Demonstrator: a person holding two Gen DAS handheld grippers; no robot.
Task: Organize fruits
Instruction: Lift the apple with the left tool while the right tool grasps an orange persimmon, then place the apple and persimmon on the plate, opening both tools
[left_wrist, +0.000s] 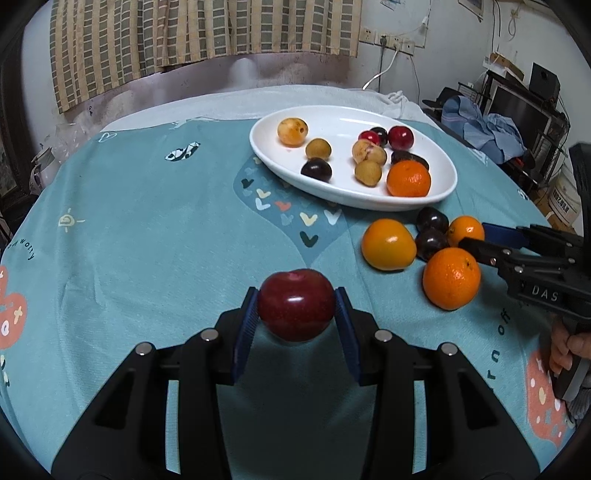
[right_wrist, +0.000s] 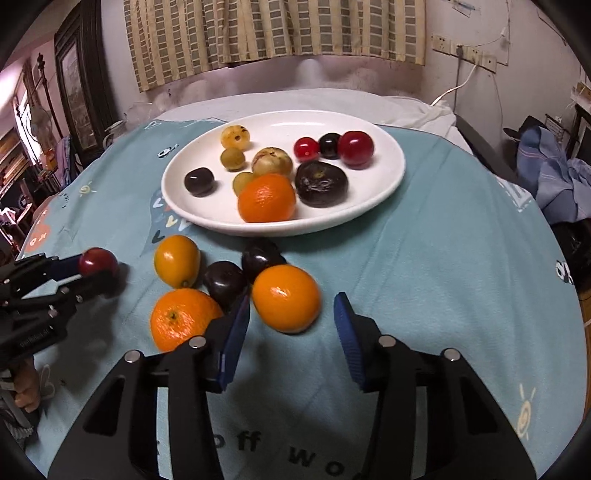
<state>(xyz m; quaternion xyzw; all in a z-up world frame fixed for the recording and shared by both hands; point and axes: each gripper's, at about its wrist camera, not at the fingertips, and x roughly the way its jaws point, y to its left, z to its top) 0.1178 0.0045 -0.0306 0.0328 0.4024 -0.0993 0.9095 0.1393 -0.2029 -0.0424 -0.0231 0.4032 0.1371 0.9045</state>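
Holding a red plum (left_wrist: 296, 304) off the cloth, the left gripper (left_wrist: 295, 314) has its blue fingers (left_wrist: 246, 325) pressed against both sides of the fruit.

The right gripper (right_wrist: 291, 332) has its fingers spread wide and empty; an orange (right_wrist: 286, 298) lies on the teal cloth (right_wrist: 443, 277) just ahead of the gap, nearer the left finger (right_wrist: 234, 332). Crowded against it are two dark plums (right_wrist: 224, 282), a second orange (right_wrist: 184, 317) and a third, smoother one (right_wrist: 177, 266), all touching or nearly so. The white oval plate (right_wrist: 384, 184) sits behind this cluster on the counter, carrying one orange (right_wrist: 266, 198), a large dark fruit (right_wrist: 321, 184), two red plums (right_wrist: 355, 148), small dark plums and several yellow-brown fruits. Checked curtains (right_wrist: 277, 33) hang behind; clothing (right_wrist: 554, 177) lies heaped at the far right.
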